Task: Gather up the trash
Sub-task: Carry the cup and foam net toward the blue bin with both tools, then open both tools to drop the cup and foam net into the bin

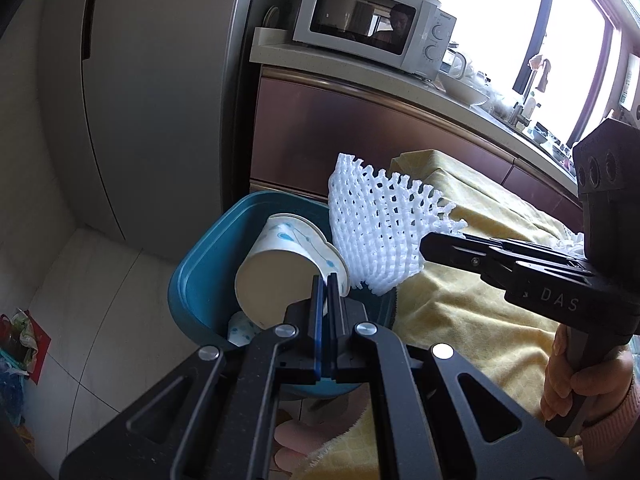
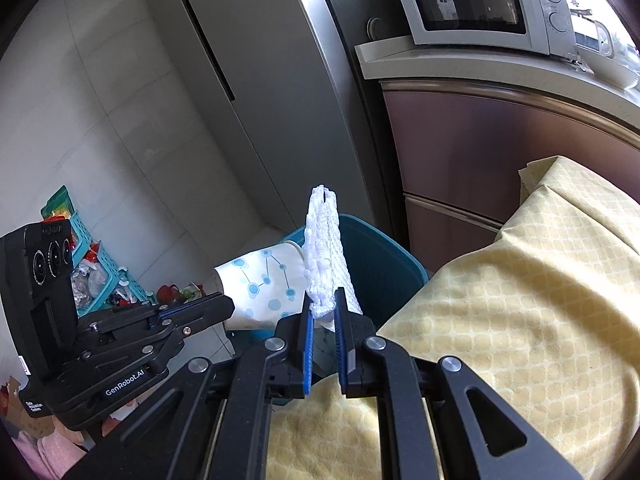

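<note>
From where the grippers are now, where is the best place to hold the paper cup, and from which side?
Probably by the rim wall, as the left gripper does now. The paper cup hangs tilted, mouth toward the camera, over the blue bin, so its thin open edge fits between the fingers. Come from the mouth side.

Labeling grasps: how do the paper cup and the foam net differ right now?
The paper cup is a rigid cone printed with blue dots; the foam net is plain white, soft open mesh. The left tool pinches the cup's rim, cup tipped; the right tool pinches the net's edge, upright. Both hang over the teal bin.
</note>
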The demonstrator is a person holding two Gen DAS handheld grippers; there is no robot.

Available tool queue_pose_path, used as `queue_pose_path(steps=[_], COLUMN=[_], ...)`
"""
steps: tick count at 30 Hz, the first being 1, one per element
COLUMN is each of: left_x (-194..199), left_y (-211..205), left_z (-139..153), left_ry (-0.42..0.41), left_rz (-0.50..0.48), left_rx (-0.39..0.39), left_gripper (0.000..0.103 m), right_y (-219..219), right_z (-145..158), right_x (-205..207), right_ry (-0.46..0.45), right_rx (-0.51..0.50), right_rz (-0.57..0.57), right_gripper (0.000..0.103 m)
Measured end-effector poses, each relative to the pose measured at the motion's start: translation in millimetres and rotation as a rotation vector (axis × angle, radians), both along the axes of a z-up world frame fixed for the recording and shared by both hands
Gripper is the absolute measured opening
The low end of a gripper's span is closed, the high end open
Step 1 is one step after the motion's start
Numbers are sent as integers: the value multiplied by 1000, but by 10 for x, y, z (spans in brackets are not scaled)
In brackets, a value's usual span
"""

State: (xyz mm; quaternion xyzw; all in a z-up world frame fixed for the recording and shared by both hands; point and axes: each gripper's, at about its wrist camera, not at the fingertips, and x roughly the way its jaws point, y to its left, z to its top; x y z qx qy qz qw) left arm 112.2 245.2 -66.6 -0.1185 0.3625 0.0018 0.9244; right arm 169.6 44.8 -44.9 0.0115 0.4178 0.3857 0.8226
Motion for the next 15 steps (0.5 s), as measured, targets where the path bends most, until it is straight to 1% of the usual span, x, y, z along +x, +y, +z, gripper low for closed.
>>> queue_pose_path(steps=[10,13,14,15], left_x=[241,334,363,377], left_y=[4,11,7,8], left_z=[-233,-322,-343,-376], left_ry=[64,82,83,84], left_rz=[11,9,5,1], left_rx=[-24,-43,-48,-51], left_gripper=[3,3,3,5], right_y=[201,244,250,248], right_z=[-137,-184,-199,-210], right_x=[88,102,103,109], right_ry=[9,15,20,26], right_rx=[-58,-78,-81,-81], right_rz=[7,-1,-4,-6], right_gripper=[11,15,20,22])
